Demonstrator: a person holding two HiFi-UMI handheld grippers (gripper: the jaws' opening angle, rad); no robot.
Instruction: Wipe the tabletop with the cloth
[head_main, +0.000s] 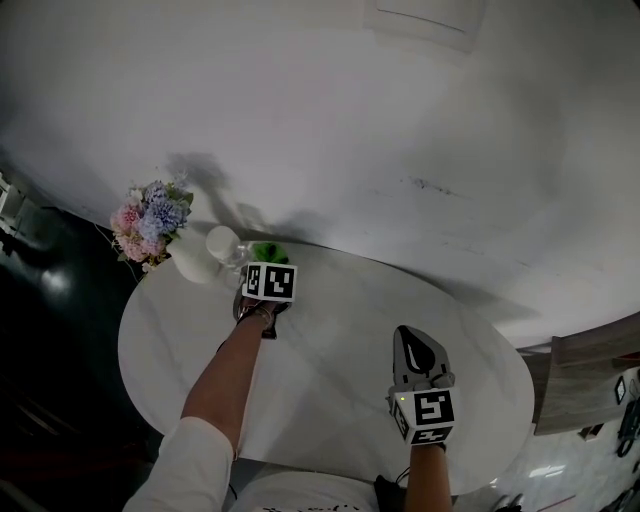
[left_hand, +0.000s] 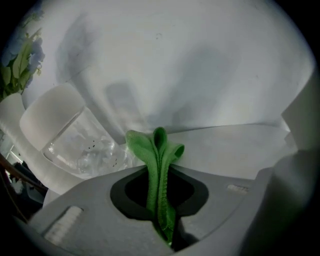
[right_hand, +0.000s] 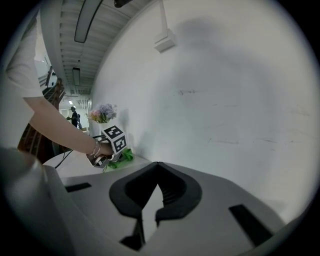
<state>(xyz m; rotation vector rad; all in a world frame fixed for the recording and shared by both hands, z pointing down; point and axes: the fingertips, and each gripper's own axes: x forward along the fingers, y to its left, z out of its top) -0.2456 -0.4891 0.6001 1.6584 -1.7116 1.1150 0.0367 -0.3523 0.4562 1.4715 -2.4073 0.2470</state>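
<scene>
A bunched green cloth (left_hand: 155, 147) sticks out between the jaws of my left gripper (left_hand: 160, 167), which is shut on it. In the head view this gripper (head_main: 265, 260) is at the far side of the round white table (head_main: 340, 330), with the cloth (head_main: 268, 250) just past its marker cube. My right gripper (head_main: 418, 340) hovers over the table's near right part, pointing away from me. Its jaws (right_hand: 157, 165) meet at the tips with nothing between them. The right gripper view also shows the cloth (right_hand: 122, 157) under the left hand.
A white vase (head_main: 190, 265) of pink and blue flowers (head_main: 150, 215) stands at the table's far left. A clear jar with a white top (head_main: 224, 245) sits between vase and cloth, close to the left jaws (left_hand: 82, 145). A white wall (head_main: 400, 120) runs right behind the table.
</scene>
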